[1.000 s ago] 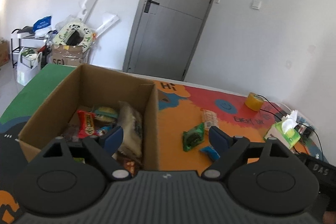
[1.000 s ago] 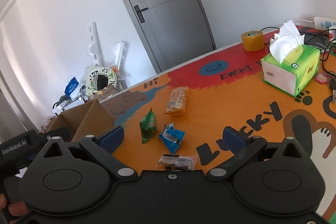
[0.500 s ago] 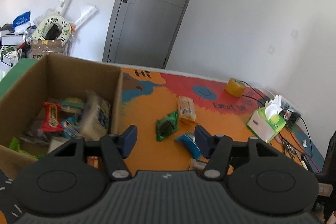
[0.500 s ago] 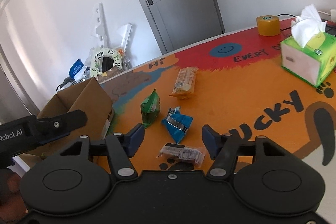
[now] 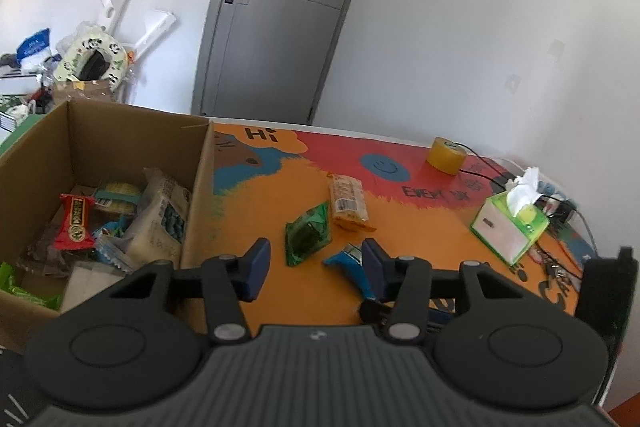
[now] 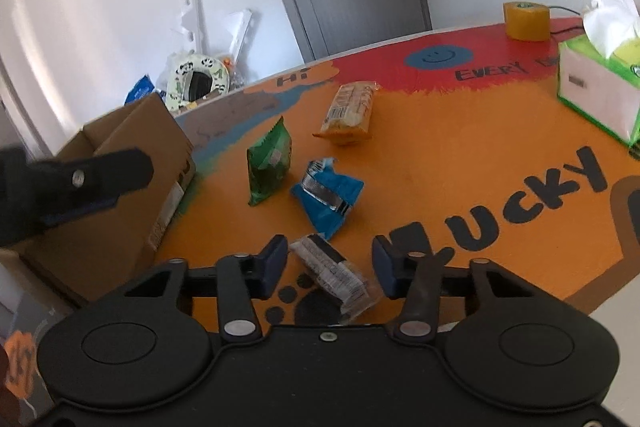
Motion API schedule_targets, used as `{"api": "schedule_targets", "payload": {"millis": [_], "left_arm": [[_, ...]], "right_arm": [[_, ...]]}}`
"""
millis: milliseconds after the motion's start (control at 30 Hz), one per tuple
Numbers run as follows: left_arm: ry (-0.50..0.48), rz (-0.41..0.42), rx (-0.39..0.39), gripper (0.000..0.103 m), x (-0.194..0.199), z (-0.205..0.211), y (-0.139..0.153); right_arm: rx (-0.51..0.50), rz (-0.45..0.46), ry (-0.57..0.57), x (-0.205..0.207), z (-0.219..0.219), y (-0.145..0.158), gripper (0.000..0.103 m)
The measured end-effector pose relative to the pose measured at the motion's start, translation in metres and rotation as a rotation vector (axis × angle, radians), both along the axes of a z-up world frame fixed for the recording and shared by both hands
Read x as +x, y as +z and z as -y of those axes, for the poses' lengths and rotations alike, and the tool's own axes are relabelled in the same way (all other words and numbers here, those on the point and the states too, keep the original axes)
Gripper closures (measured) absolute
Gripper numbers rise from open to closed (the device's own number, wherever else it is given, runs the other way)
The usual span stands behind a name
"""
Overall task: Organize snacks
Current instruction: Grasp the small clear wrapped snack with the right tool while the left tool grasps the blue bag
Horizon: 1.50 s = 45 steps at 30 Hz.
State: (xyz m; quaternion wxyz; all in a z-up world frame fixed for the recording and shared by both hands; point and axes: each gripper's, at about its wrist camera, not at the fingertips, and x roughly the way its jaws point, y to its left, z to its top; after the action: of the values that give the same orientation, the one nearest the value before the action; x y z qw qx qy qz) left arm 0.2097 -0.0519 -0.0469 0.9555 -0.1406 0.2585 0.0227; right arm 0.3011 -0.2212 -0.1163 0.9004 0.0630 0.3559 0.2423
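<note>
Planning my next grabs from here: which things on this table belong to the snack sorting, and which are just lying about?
Job:
cardboard box with snacks inside
green packet
blue packet
orange cracker pack
clear dark-bar wrapper, between the closing right gripper's jaws, not yet pinched
left gripper, closing on nothing

Lying about:
tissue box
tape roll
cables

Each camera rides on its own tongs and looks forward and downward along the two fingers toward the far grey door (image 5: pixel 280 27). The left view sits low at the near left of the surface (image 5: pixel 420 227), close behind the open cardboard box (image 5: pixel 200 195), seeing into it. The right view sits further right and close above the surface, with the box at its left edge and the other tongs intruding there. Both share the green packet (image 5: pixel 308 233), blue packet (image 6: pixel 328 195), orange packet (image 6: pixel 352 111), tape roll (image 5: pixel 446 155), tissue box (image 5: pixel 508 231) and door.
</note>
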Motion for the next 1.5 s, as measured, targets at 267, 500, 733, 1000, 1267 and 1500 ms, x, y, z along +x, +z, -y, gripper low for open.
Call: {"api": "schedule_targets", "payload": {"millis": [267,500,733,1000,1267,1500], "left_arm": [[0.014,0.021,0.016,0.054,0.001,0.014,0.002],[-0.014,-0.011,0.047,0.054,0.018,0.034,-0.008],[-0.045,-0.052,0.039,0.054,0.042,0.049,-0.021],[-0.055,-0.093,0.045,0.051,0.067,0.059,-0.036],[-0.088,-0.108,0.067,0.024,0.090,0.068,-0.045],[-0.057,-0.170,0.089,0.038,0.100,0.065,-0.063]], "right_arm": [[0.031,0.000,-0.043,-0.003,0.027,-0.001,0.082],[0.067,-0.007,-0.105,0.001,0.057,-0.001,0.082],[0.098,0.004,-0.148,0.004,0.081,-0.001,0.082],[0.098,0.021,-0.191,0.010,0.100,0.000,0.082],[0.077,0.010,-0.199,0.014,0.100,-0.006,0.082],[0.071,0.017,-0.177,0.013,0.096,-0.008,0.070]]}}
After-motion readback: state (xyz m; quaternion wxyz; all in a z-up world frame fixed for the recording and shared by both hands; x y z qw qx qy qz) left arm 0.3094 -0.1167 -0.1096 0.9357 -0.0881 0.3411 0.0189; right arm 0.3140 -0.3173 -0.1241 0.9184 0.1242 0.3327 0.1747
